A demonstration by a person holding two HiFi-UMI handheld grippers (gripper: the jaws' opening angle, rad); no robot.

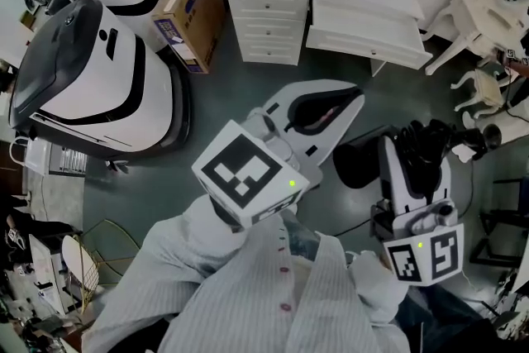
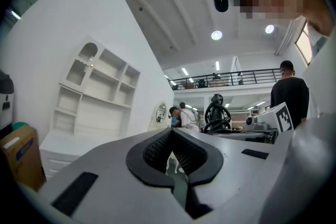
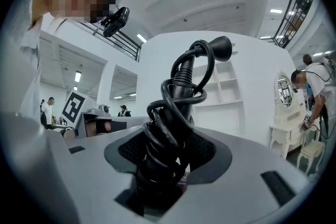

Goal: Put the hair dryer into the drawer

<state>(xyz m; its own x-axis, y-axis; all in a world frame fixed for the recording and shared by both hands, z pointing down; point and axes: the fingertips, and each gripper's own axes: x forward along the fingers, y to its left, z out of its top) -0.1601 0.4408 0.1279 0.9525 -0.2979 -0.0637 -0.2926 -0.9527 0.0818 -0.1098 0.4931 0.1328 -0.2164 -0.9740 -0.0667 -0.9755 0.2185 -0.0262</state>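
Our right gripper [image 3: 169, 157] is clenched on the hair dryer [image 3: 176, 113], pads pressed on its handle. It holds the dryer level in the air, well short of the furniture. The left gripper [image 2: 171, 150] has its tips drawn together, with nothing in the hollow between the pads.

Bare dark floor [image 1: 248, 107] lies open between us and the white chest of drawers [image 1: 266, 22]. Two large white-and-grey machines [image 1: 91, 87] crowd the left edge, and a white chair [image 1: 483, 8] stands on the right.

The dryer is black all over. Its cord is wound in loose coils round the handle, and the plug sticks out past the top coil.

The chest's three drawer fronts are shut. Right of it, the dressing counter [image 1: 368, 33] shows one wide drawer front; we cannot tell whether it is pulled out. A cardboard box [image 1: 192, 12] lies just beside the chest's left side, its contents hidden.
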